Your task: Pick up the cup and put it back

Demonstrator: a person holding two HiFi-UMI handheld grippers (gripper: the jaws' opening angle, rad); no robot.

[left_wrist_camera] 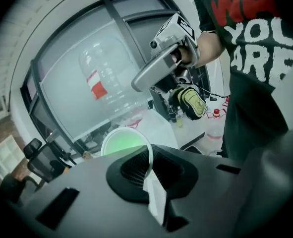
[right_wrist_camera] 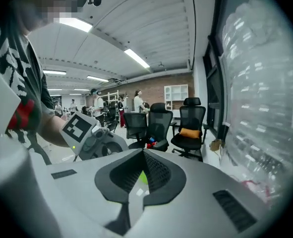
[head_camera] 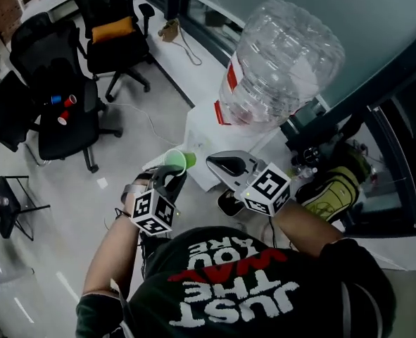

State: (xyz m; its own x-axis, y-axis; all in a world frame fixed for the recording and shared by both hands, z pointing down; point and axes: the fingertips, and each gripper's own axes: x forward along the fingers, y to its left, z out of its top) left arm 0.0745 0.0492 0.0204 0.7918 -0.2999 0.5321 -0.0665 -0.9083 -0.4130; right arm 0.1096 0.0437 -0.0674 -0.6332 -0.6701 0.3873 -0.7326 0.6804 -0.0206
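At left hand-held gripper [left_wrist_camera: 148,166], green cup [left_wrist_camera: 120,144], white rim, wall pinched

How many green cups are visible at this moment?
1. The green cup is pinched by its rim in the left claw, just in front of the water dispenser. The person's body hides some floor, so others could be unseen.

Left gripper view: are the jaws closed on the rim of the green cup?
Yes: the left gripper pinches the green cup by its wall at the rim, one jaw inside and one outside.
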